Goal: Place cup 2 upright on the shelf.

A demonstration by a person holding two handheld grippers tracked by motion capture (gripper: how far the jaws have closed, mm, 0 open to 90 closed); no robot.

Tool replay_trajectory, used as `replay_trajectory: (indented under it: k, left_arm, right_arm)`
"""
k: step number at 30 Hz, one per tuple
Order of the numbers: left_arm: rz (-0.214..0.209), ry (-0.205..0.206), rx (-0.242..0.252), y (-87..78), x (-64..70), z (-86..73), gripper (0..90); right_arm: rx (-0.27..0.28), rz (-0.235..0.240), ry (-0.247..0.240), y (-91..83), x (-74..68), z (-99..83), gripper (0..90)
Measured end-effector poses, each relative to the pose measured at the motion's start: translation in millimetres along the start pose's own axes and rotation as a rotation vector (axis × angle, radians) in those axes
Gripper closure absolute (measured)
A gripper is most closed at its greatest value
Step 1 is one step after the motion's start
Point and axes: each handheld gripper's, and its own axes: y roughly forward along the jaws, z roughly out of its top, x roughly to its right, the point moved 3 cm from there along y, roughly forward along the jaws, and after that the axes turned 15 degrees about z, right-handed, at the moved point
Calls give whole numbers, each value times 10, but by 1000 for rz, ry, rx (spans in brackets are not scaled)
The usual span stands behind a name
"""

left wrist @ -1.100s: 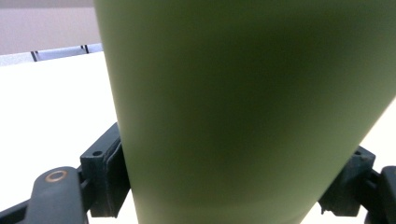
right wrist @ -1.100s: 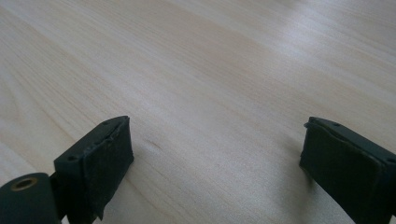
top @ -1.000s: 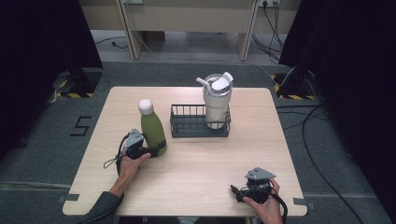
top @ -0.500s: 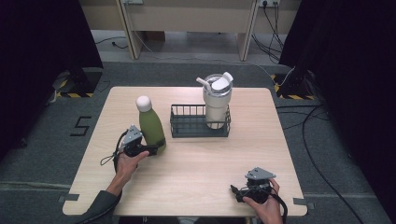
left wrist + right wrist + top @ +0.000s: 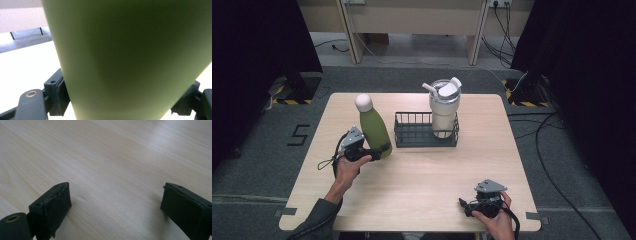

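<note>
A green bottle (image 5: 374,131) with a white cap leans slightly left near the table's left side, just left of the wire basket. My left gripper (image 5: 381,148) is shut on its lower body; in the left gripper view the bottle (image 5: 130,50) sits between both pads (image 5: 56,95). My right gripper (image 5: 465,205) rests low near the front right edge. It stands open over bare wood (image 5: 115,212), with nothing between its fingers.
A dark wire basket (image 5: 426,141) stands at the table's middle back, holding a white lidded tumbler (image 5: 444,107) with a straw in its right end. The wooden table (image 5: 422,175) has free room in front of the basket.
My left gripper and the green bottle have risen and shifted a little away from me. The right gripper has stayed put.
</note>
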Motion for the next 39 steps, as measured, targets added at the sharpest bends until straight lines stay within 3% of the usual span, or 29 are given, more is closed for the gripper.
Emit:
replay_trajectory:
  k: [23, 39]
  left_arm:
    - [-48, 53, -23, 90, 47, 552, 202]
    - [-64, 53, -36, 338, 102, 846, 203]
  right_arm:
    - [-2, 1, -2, -2, 2, 1, 91]
    - [-6, 2, 1, -5, 0, 1, 91]
